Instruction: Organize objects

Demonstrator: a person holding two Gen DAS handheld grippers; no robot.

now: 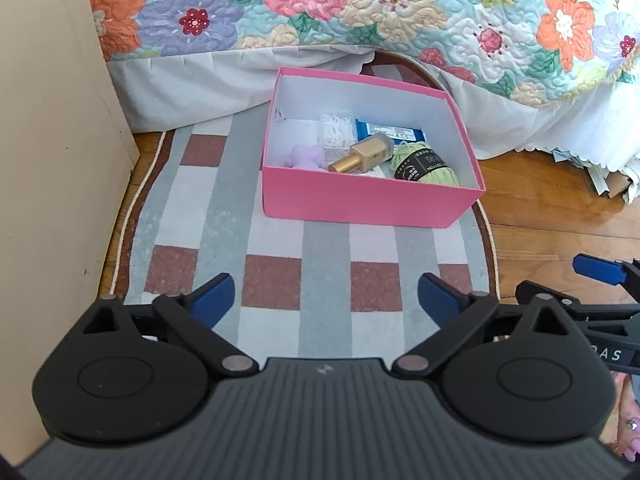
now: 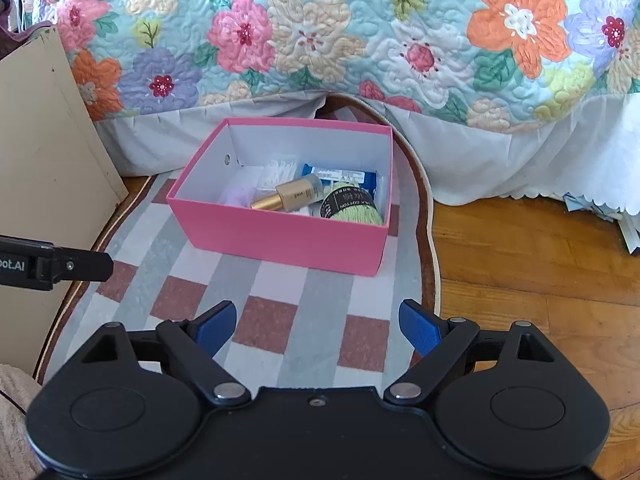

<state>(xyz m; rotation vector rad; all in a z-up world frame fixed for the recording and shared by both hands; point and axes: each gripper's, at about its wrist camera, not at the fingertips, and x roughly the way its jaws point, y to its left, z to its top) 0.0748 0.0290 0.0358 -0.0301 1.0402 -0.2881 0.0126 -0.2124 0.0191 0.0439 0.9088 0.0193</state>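
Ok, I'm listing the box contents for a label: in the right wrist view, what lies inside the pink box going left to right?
Purple fluffy thing → gold-capped bottle → green yarn ball. A clear packet of white bits and a blue packet lie behind these, so I leave them out of the order.

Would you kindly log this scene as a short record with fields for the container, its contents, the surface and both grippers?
container: pink box, open, no lid in view
contents: green yarn ball with black label, gold-capped bottle lying on its side, blue packet, lilac soft item, clear case of white pieces
surface: checked rug on wood floor, beside floral quilt
left gripper: open, empty, short of the box
right gripper: open, empty, short of the box
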